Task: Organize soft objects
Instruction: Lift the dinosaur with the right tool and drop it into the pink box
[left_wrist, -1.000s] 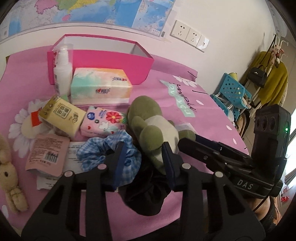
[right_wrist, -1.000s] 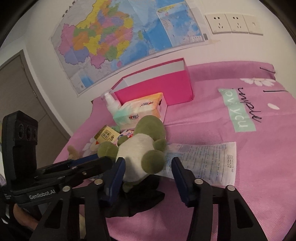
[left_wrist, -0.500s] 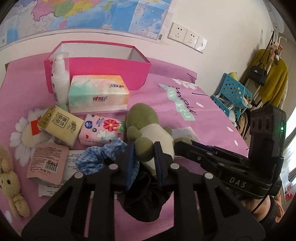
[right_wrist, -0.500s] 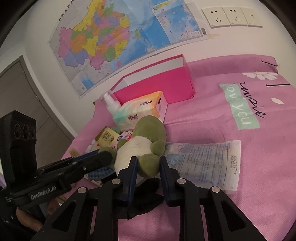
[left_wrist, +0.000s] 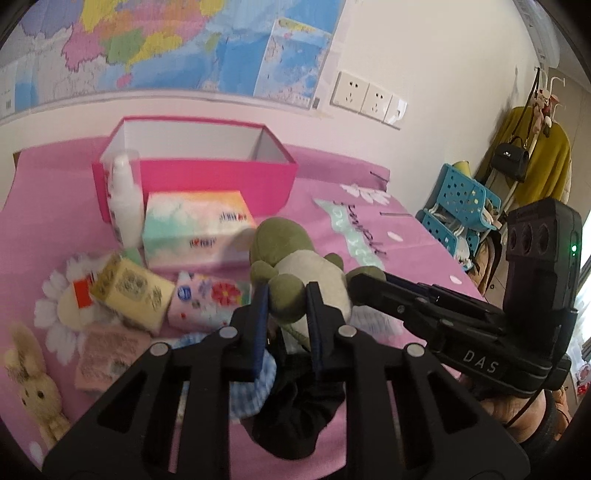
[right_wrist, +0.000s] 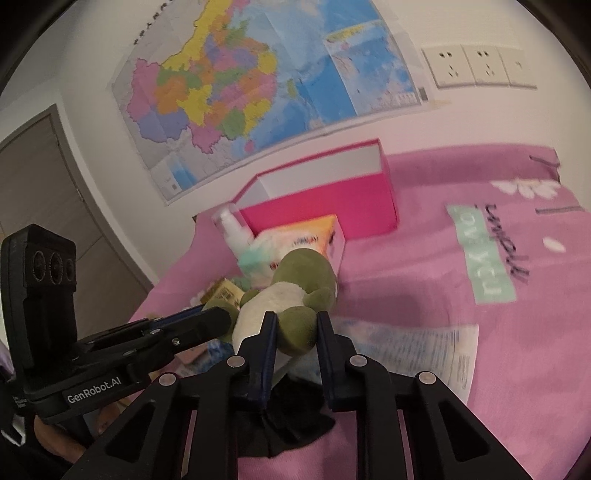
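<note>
Materials and surface finish

Green-and-cream toy (left_wrist: 295, 269): matt plush pile. Bedspread (right_wrist: 424, 258): pink woven cloth, matt. Pink box (left_wrist: 199, 177): smooth card, white inside. Tissue pack (left_wrist: 195, 229): glossy film wrap. Printed sheet (right_wrist: 417, 343): glossy plastic. Gripper frames: matt black plastic with metal rivets.

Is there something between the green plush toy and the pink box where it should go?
Yes. The tissue pack lies directly between the green plush toy and the pink box, against the box's front wall. The white bottle stands beside it. The box's open top looks unobstructed.
</note>
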